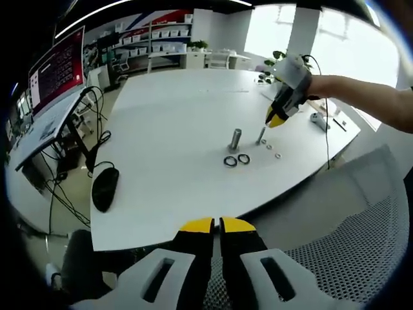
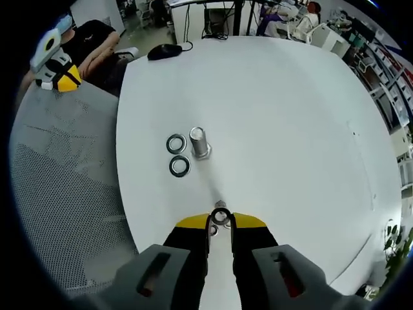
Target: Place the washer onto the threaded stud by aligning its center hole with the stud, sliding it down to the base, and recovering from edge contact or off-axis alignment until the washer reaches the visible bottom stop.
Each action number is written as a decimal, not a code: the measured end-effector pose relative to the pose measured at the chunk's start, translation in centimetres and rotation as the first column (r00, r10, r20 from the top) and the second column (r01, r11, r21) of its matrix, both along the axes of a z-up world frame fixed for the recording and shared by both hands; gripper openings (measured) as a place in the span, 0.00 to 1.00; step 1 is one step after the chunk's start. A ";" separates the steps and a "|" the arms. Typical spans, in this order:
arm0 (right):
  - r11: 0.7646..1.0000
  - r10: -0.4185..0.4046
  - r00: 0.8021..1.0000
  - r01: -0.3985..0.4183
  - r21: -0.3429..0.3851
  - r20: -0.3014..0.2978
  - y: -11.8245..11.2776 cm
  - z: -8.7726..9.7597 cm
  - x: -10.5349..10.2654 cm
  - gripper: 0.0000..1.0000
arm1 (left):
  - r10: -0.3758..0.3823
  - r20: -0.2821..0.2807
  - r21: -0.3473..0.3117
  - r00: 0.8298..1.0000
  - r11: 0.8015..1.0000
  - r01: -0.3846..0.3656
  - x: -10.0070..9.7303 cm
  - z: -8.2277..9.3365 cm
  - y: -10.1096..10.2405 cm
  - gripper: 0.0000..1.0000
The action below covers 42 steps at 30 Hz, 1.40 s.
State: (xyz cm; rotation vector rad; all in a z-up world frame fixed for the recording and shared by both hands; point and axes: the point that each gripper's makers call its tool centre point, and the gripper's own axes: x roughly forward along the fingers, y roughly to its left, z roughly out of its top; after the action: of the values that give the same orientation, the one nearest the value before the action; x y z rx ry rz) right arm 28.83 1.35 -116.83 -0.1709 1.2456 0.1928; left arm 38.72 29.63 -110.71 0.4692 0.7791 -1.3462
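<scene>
Nearest thing in the right gripper view is the right gripper [image 2: 221, 223] itself, yellow-tipped jaws pinched in on a small dark washer [image 2: 221, 217], holding it right at the tips. The washer sits at the top of the thin threaded stud [image 2: 219, 205], which pokes up just past the jaws, so it looks like it's at the stud's tip, but I can't tell if the hole is actually over it.

A bit farther out on the white table [image 2: 271, 110] there's a chunky silver sleeve [image 2: 199, 143] standing upright, with two black rings [image 2: 177, 155] lying flat just to its left, close together. Way at the far edge is a black mouse [image 2: 164, 51], and off the table's left side a grey mesh chair [image 2: 58, 187].

In the left gripper view, the left gripper [image 1: 217, 226] is well back from the action, off the near table edge, jaws pressed together with nothing between them. Across the table you see the right gripper [image 1: 276, 121] coming down on the stud [image 1: 261, 135], held by a person's hand [image 1: 293, 74]. A few spare small washers [image 1: 273, 150] lie just right of the stud.
</scene>
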 end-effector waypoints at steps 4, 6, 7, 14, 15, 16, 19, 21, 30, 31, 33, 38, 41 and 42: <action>1.000 0.003 1.000 -0.003 0.004 -0.011 0.1 -0.3 0.1 0.14 | -0.003 0.000 0.002 1.000 1.000 0.003 0.0 0.0 0.0 0.01; 1.000 0.000 1.000 0.000 0.006 -0.014 0.0 -0.4 0.2 0.14 | -0.002 0.000 0.000 1.000 1.000 0.002 0.0 0.0 0.0 0.01; 1.000 0.000 1.000 0.000 0.008 -0.016 0.0 -0.6 0.2 0.14 | -0.001 0.000 0.000 1.000 1.000 0.001 0.0 0.0 0.0 0.01; 1.000 0.011 0.999 -0.011 0.005 -0.036 0.0 -1.1 0.3 0.14 | 0.003 0.000 -0.001 1.000 1.000 -0.003 0.1 0.0 0.0 0.01; 1.000 0.010 0.999 -0.010 0.004 -0.038 -0.1 -1.4 0.4 0.14 | 0.003 0.000 -0.001 1.000 1.000 -0.003 0.2 0.0 0.0 0.01; 1.000 0.012 0.999 -0.011 0.005 -0.040 0.0 -1.3 0.3 0.14 | 0.004 0.000 0.000 1.000 1.000 -0.004 0.2 0.0 0.0 0.01; 1.000 0.014 0.999 -0.014 0.005 -0.051 0.1 -1.8 0.2 0.14 | 0.007 0.001 0.000 1.000 1.000 -0.007 0.3 -0.1 0.0 0.01; 1.000 0.016 0.998 -0.015 0.007 -0.057 0.1 -2.2 0.3 0.14 | 0.009 0.002 -0.001 1.000 1.000 -0.009 0.3 -0.1 0.0 0.01; 1.000 0.006 0.997 -0.004 0.014 -0.082 0.0 -4.6 0.4 0.14 | 0.017 0.003 0.000 1.000 1.000 -0.017 0.3 -0.1 0.0 0.01; 1.000 0.003 0.997 -0.002 0.014 -0.083 0.1 -4.8 0.4 0.14 | 0.016 0.004 0.001 1.000 1.000 -0.016 0.3 -0.1 0.0 0.01; 1.000 0.004 0.996 -0.003 0.014 -0.086 0.1 -5.2 0.4 0.14 | 0.019 0.003 0.001 1.000 1.000 -0.019 0.4 -0.1 0.0 0.01; 1.000 -0.004 0.996 0.005 0.008 -0.091 0.1 -6.2 0.2 0.14 | 0.022 0.004 0.001 1.000 1.000 -0.022 0.4 -0.1 0.0 0.01; 1.000 0.000 0.996 0.000 -0.005 -0.086 0.2 -6.5 0.2 0.15 | 0.020 0.004 0.004 1.000 1.000 -0.020 0.4 -0.1 0.0 0.01; 1.000 0.005 0.996 -0.006 -0.007 -0.085 0.2 -6.7 0.2 0.15 | 0.020 0.004 0.005 1.000 1.000 -0.020 0.4 -0.1 0.0 0.01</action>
State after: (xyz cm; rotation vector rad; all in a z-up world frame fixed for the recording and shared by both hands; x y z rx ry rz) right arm 29.01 1.58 -123.54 -0.1736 1.3308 0.2021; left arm 39.15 29.63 -110.83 0.4666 0.7825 -1.3244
